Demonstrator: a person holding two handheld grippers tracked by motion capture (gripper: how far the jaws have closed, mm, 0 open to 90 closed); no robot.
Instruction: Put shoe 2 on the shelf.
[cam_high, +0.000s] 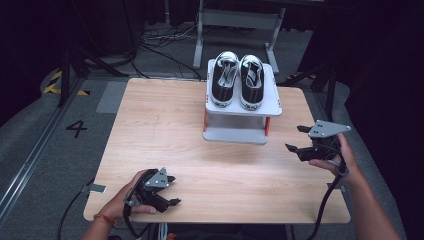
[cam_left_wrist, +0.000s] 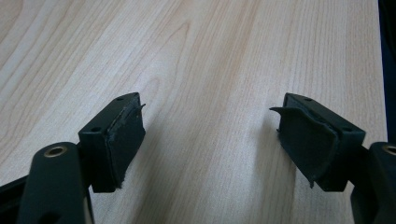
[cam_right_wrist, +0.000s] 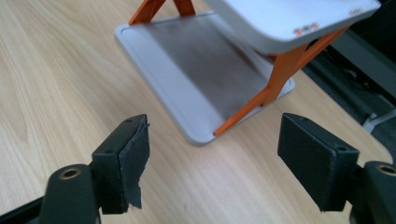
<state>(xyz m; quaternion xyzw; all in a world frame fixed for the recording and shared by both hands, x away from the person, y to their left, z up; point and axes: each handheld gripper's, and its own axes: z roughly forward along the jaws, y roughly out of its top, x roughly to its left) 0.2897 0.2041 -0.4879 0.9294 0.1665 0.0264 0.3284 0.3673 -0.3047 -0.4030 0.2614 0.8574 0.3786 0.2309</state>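
Sneakers (cam_high: 237, 79) sit side by side on the top deck of the little shelf rack (cam_high: 243, 107), far side of the tabletop (cam_high: 150, 130). Right tongs (cam_high: 298, 138) near the rack, spread and empty; left tongs (cam_high: 172, 190) spread too, nothing between.

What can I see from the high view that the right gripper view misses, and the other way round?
The high view alone gives the pair of black sneakers on the rack's top shelf, the left hand-held gripper low at the near table edge, and the floor beyond. The right gripper view alone gives the rack's bare lower shelf close up and its orange legs. Both show the wooden table, the white rack, and the right hand-held gripper, jaws open and empty.
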